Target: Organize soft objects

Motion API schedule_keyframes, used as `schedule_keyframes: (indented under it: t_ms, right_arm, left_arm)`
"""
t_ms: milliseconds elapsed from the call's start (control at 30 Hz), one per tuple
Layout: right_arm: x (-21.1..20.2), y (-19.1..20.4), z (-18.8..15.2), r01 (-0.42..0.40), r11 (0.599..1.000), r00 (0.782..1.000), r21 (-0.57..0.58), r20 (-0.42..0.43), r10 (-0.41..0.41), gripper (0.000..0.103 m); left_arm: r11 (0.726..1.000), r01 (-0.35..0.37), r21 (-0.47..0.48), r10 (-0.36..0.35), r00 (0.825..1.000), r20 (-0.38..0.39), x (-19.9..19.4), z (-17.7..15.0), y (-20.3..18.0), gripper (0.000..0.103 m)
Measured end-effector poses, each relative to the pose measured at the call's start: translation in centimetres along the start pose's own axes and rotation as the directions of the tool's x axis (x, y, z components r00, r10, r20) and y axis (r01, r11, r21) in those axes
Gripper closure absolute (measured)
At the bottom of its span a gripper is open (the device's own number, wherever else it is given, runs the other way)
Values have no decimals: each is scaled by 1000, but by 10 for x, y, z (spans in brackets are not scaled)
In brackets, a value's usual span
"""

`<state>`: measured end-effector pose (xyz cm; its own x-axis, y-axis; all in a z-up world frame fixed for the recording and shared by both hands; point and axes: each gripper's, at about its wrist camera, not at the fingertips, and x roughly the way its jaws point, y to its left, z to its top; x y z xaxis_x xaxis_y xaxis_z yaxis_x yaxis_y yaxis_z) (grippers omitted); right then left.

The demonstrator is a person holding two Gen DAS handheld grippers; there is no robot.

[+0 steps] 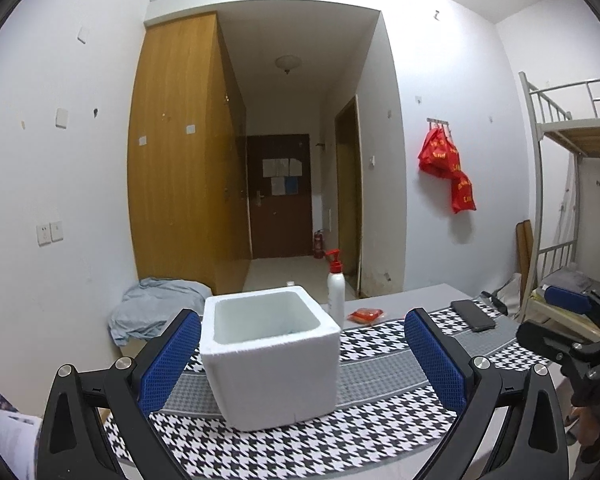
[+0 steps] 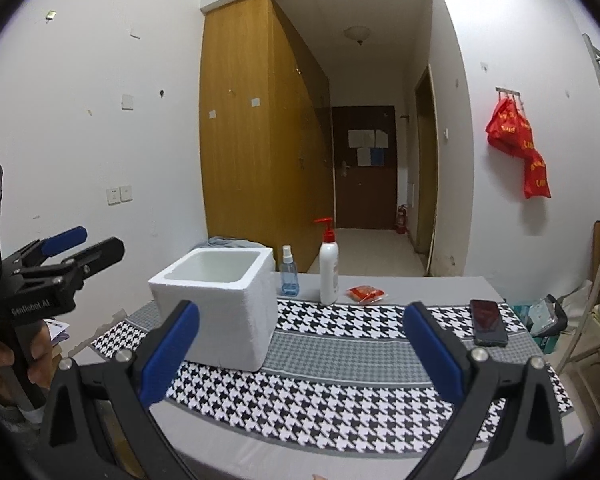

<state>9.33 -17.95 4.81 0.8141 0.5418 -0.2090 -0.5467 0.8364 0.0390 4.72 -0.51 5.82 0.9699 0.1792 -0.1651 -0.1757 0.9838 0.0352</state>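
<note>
Your left gripper (image 1: 302, 360) and right gripper (image 2: 300, 354) both hover with jaws spread wide above the tabletop (image 2: 380, 280), facing the white foam box (image 2: 220, 304).

On the cloth (image 2: 340, 364) the foam box (image 2: 216, 304) stands left; spray bottle (image 2: 289, 272), pump bottle (image 2: 329, 268) and packet (image 2: 365, 294) lie behind the cloth; phone (image 2: 488, 322) right.
</note>
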Motion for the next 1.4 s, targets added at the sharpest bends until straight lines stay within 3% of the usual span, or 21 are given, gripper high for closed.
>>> schedule_keyframes:
  t_ms: [300, 500, 1400]
  right_arm:
    - [-25, 9, -17, 43, 999, 998, -8, 54, -43, 0]
    - [-30, 6, -31, 52, 998, 998, 34, 41, -53, 0]
    - [-36, 18, -74, 40, 999, 999, 26, 2, -40, 0]
  left_arm:
    - [999, 25, -24, -24, 1000, 14, -20, -29, -3, 1]
    - [1000, 20, -17, -20, 1000, 14, -25, -43, -3, 1]
    - [998, 68, -11, -68, 998, -14, -45, -82, -12, 1]
